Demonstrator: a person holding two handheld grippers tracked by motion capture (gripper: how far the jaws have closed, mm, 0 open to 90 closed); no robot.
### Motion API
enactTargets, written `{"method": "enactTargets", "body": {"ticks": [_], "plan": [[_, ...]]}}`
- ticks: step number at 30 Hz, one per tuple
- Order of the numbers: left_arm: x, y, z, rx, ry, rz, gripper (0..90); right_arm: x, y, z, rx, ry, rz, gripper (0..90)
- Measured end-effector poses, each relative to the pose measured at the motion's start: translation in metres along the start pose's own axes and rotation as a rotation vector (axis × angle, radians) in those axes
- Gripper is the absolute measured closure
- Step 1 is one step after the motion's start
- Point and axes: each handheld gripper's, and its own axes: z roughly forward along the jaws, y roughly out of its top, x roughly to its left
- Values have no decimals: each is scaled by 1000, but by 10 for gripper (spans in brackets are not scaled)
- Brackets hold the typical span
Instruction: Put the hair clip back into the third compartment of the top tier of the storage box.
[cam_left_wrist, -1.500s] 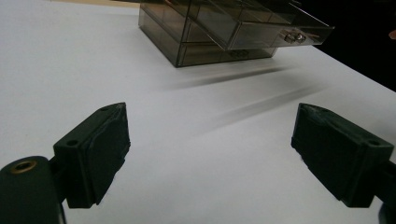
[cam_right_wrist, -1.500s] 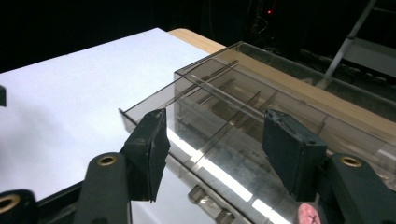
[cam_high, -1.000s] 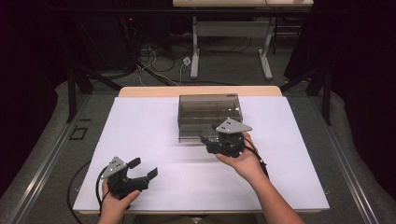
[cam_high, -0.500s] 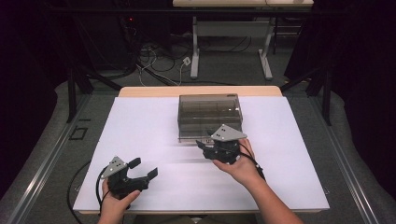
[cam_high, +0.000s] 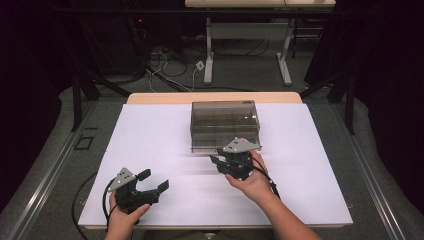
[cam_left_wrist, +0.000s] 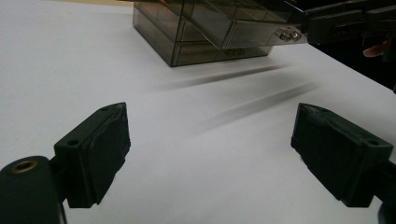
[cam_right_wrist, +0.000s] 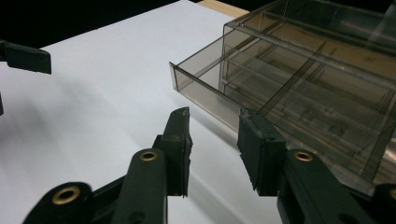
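Worktop (cam_high: 150, 150) first: its white sheet is smooth, and the smoky drawer box (cam_high: 224, 120) in the middle of it has nothing to brace it. A hard or crooked pull could drag the whole box toward me instead of sliding one drawer.

The drawer (cam_right_wrist: 205, 93) I am working on is the low one. It already stands a little way out of the box front, on the side nearest me. If it comes out too far it could leave its runners and tip down onto the sheet.

My right claw (cam_right_wrist: 214, 135) is just in front of the box, at that drawer's face. Its jaws have just been closing and are now half narrowed, but I see nothing pinched between the pads. The drawer front sits just beyond the tips. If they shut here they may catch only air, or nip a corner of the clear wall and skid off.

My left claw (cam_high: 152, 181) rests well away from the box with its jaws spread wide and empty, so it cannot steady the box.

The small knob (cam_left_wrist: 287, 35) on the drawer face is shiny and easy to miss.
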Motion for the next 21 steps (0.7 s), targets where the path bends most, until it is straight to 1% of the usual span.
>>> {"method": "enactTargets", "body": {"ticks": [3, 4, 8, 11, 12, 14, 17, 21], "plan": [[0, 0, 0, 1, 1, 0, 116, -2, -2, 0, 24, 17, 35, 698], [0, 0, 0, 1, 0, 1, 116, -3, -3, 1, 22, 16, 44, 712], [0, 0, 0, 1, 0, 1, 116, -6, -7, 2, 46, -6, 62, 768], [0, 0, 0, -1, 1, 1, 116, -9, -10, 4, 54, -16, 82, 804], [0, 0, 0, 0, 1, 2, 116, -10, -10, 4, 65, -18, 88, 817], [0, 0, 0, -1, 1, 1, 116, -12, -11, 4, 76, -29, 111, 850], [0, 0, 0, -1, 0, 3, 116, -14, -11, 5, 90, -30, 149, 884], [0, 0, -1, -2, 2, 2, 117, -19, -13, 6, 105, -35, 177, 900]]}}
